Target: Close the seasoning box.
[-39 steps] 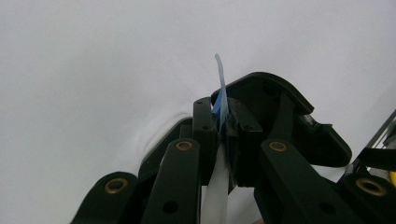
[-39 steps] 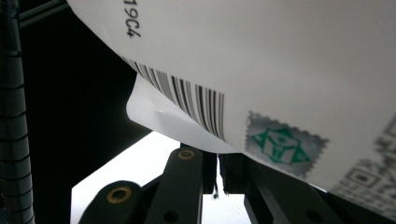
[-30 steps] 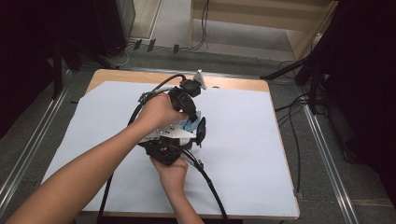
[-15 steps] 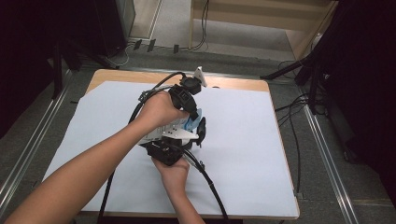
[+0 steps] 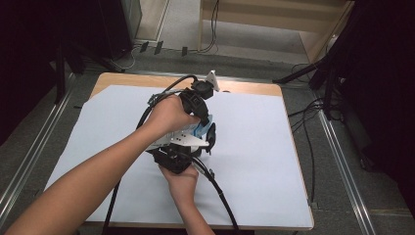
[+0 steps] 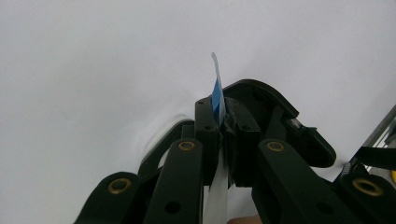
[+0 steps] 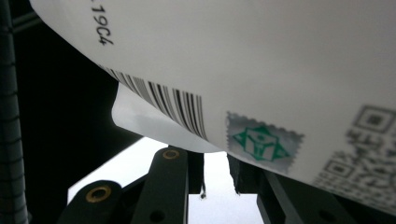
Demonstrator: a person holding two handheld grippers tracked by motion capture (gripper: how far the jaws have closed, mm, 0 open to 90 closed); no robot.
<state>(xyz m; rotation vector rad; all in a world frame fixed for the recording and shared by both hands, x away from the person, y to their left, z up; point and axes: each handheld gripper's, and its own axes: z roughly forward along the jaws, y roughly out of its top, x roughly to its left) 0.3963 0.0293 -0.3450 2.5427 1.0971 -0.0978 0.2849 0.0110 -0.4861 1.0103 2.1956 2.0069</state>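
As far as I can tell from where I'm standing, pretty much nothing has moved over the last second. Both hands sit bunched together over the middle of the white sheet covering the table, same spot as a moment ago, with the little blue-and-white packet caught between the two tools and held up off the sheet.

Left gripper: its jaws are pressed together right on the thin edge of the packet, and the blue strip pokes up just past the tips. That grip looks solid and hasn't budged.

Right gripper: different story. There's a narrow gap between its jaws, I can see the bright sheet straight through it, and nothing sits in there. The packet's printed face hangs just above the tips, barcode, green stamp and all, so it's very near but not pinched as far as I can see.

My read is that this is a pause while lining up, not progress. The left side has the packet anchored, and the right one needs to close on the lower edge before any pulling or tearing can happen. Since the hands are so crowded together, the risk I'd guess at is the right jaws closing on air or only nipping a corner.
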